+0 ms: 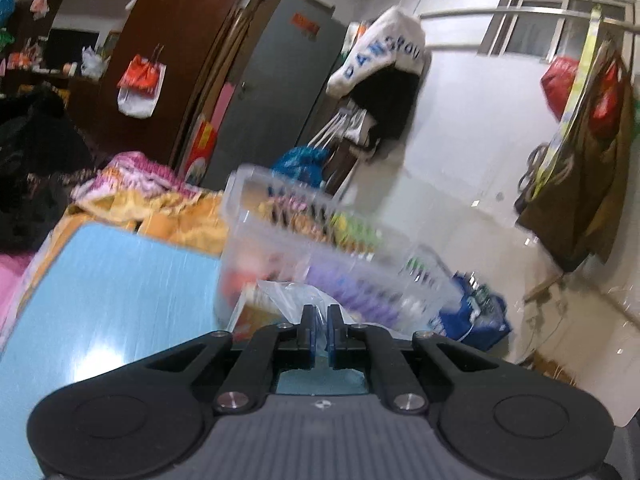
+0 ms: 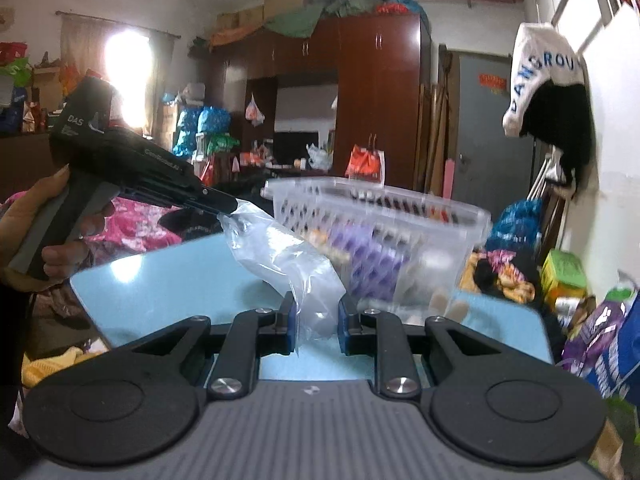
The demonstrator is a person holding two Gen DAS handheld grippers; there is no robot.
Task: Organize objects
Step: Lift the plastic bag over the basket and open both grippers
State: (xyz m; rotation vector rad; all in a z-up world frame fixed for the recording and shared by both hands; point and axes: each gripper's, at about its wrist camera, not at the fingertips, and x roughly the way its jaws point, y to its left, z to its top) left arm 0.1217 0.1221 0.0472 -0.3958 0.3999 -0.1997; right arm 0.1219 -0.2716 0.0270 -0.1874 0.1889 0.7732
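A clear plastic bag [image 2: 280, 256] is held above the light blue surface [image 2: 180, 284], stretched between the two tongs. In the right wrist view, the left tongs [image 2: 228, 208] are seen at the bag's upper corner, clenched on a pinch of the film; the person's hand [image 2: 56, 232] is wrapped around the grey handle. From that corner the bag slopes down and to the right, and its lower end hangs in the gap of the right tongs [image 2: 317, 322]. The right tongs are spread apart, with the film lying between the blue pads [image 2: 292, 326]; whether the film is touched by either pad cannot be told for certain, since the plastic is transparent and slightly blurred.

In the left wrist view, the left tongs [image 1: 320, 330] are seen nearly closed, with a thin fold of the bag [image 1: 300, 296] gripped between them and the rest of the bag bunched just beyond the tips.

A translucent slotted basket [image 2: 400, 220] is placed on the surface directly behind the bag, and coloured packets, among them a purple one [image 2: 372, 264], can be made out through its wall. In the left wrist view the basket [image 1: 320, 232] is smeared by motion, so its contents are not clearly read there.
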